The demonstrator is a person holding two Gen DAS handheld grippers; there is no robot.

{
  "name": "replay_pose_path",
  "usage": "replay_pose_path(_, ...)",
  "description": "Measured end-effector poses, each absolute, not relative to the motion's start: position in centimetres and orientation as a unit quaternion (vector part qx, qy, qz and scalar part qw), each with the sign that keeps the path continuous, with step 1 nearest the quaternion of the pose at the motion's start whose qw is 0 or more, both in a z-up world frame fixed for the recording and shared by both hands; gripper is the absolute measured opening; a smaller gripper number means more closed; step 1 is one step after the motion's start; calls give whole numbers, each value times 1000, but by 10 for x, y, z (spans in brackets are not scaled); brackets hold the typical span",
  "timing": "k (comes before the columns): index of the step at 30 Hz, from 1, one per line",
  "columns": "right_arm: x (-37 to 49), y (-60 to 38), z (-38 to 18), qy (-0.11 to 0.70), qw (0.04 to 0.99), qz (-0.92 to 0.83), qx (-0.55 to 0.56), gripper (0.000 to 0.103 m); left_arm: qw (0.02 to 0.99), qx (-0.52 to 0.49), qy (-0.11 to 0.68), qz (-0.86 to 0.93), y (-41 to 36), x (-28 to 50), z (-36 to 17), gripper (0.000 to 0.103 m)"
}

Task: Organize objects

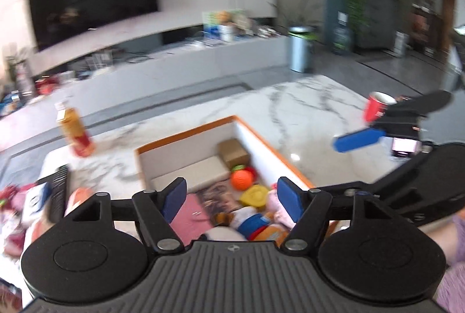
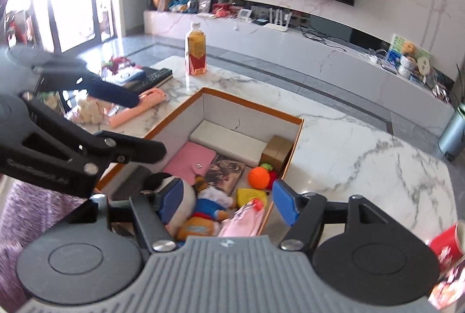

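An orange-rimmed white box (image 1: 261, 136) (image 2: 293, 150) sits on the marble table. Inside it lie a brown carton (image 1: 234, 151) (image 2: 276, 151), an orange knitted ball (image 1: 241, 179) (image 2: 258, 177), a yellow toy (image 1: 255, 195) (image 2: 251, 194), a pink pad (image 2: 190, 160), a picture book (image 2: 226, 170), a duck plush (image 1: 250, 221) (image 2: 209, 204) and a pink cloth (image 2: 244, 221). My left gripper (image 1: 231, 198) hovers open and empty over the box's near end. My right gripper (image 2: 226, 201) is open and empty above the box's near corner.
A tea bottle (image 1: 74, 128) (image 2: 196, 50) stands beyond the box. A remote (image 1: 59, 192) (image 2: 152, 79), a pink stick (image 2: 136, 108) and plush toys (image 2: 87, 109) lie to the left. A red cup (image 1: 376, 106) (image 2: 446, 249) stands at right. A TV console runs behind.
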State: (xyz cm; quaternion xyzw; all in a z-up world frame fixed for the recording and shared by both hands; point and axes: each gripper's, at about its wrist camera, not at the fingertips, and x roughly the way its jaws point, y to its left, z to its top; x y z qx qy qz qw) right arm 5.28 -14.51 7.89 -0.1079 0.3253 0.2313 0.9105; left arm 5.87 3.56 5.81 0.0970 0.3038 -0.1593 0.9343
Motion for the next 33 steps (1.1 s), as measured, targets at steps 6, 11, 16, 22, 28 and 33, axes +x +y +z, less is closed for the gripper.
replay_pose_path(6, 29, -143, 70, 331, 920, 202, -67, 79, 949, 56, 297, -84, 44, 35, 47, 89)
replay_pose_path(11, 22, -143, 61, 335, 925, 175, -39, 85, 956, 39, 288, -45, 48, 25, 33, 92)
replay_pose_path(16, 24, -139, 43, 351, 924, 151, -35, 89, 953, 6, 301, -19, 54, 23, 13, 92)
replay_pose_path(22, 28, -137, 25, 372, 916, 144, -31, 90, 940, -8, 342, -2, 53, 29, -9, 92)
replay_pose_path(28, 31, -138, 21, 377, 915, 144, -28, 90, 939, 3, 343, 5, 53, 26, -9, 92)
replay_pose_path(33, 31, -138, 19, 376, 915, 140, -31, 91, 939, 3, 345, 7, 55, 26, -8, 92)
